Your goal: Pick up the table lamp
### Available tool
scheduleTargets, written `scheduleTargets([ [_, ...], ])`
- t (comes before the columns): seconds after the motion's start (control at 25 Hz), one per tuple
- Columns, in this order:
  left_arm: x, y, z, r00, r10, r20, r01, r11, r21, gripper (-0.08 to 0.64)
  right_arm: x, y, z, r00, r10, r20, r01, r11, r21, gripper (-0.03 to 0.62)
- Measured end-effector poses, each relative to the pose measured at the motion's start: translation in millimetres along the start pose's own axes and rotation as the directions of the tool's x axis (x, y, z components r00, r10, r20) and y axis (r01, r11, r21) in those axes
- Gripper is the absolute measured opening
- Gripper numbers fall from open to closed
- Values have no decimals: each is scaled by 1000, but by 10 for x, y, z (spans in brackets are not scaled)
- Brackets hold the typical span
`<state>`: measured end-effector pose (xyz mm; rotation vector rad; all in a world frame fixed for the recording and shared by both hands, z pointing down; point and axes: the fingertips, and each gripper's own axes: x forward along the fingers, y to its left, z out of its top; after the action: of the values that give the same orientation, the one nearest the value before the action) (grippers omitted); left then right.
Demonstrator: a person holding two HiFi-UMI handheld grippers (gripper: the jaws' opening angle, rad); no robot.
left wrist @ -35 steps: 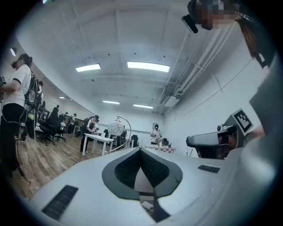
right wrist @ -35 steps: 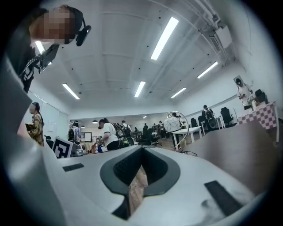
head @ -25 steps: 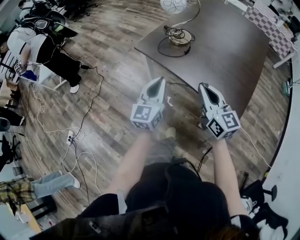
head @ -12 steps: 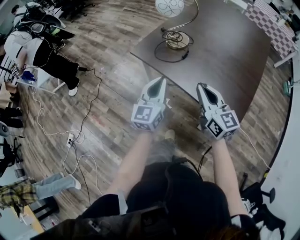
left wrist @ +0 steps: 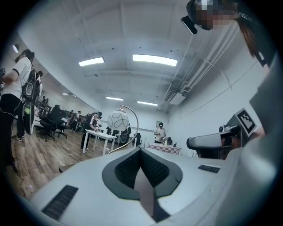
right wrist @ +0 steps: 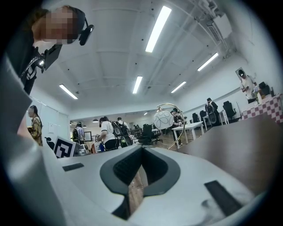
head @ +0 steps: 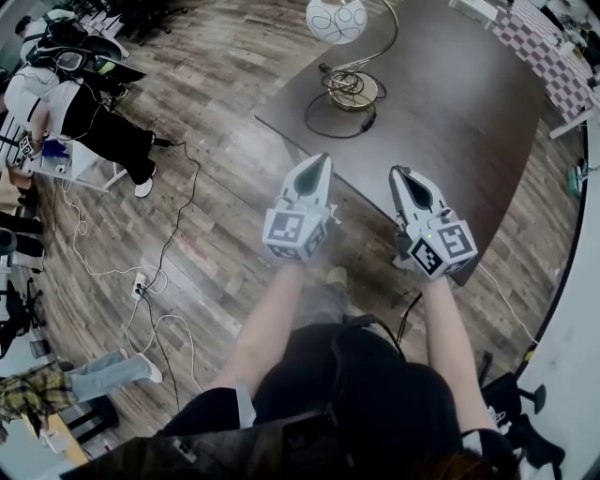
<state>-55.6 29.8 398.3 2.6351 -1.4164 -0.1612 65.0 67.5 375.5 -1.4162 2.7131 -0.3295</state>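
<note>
The table lamp (head: 347, 56) stands near the front left corner of a dark brown table (head: 450, 103). It has a white globe shade (head: 337, 19), a curved metal arm and a round metal base (head: 354, 89) with a black cord looped around it. My left gripper (head: 322, 161) and right gripper (head: 402, 174) are held side by side, level, short of the table and well short of the lamp. Both are shut with nothing between the jaws. The globe shade (left wrist: 118, 120) shows far ahead in the left gripper view, and the globe shade (right wrist: 163, 119) likewise in the right gripper view.
The floor is wood planks with white and black cables (head: 159, 253) and a power strip (head: 141, 277) at the left. People (head: 84, 103) sit and stand at the far left. A checkered cloth (head: 539, 56) lies at the table's far right. A white ledge (head: 577, 356) runs along the right.
Both grippers and the camera have moved forward toward the table. The lamp and table corner sit lower and nearer in the head view. Both stay shut.
</note>
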Motion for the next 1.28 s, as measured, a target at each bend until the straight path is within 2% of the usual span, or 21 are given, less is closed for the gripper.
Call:
scheduleTargets([
  [0.68, 476, 232, -33, 1000, -5, -8, 5, 1000, -2, 2, 408, -270, -23, 1000, 21, -15, -21, 1000, 8, 2],
  [1.28, 390, 411, -35, 1000, 18, -11, -18, 1000, 1, 2, 539, -229, -104, 999, 38, -18, -36, 998, 59, 2],
])
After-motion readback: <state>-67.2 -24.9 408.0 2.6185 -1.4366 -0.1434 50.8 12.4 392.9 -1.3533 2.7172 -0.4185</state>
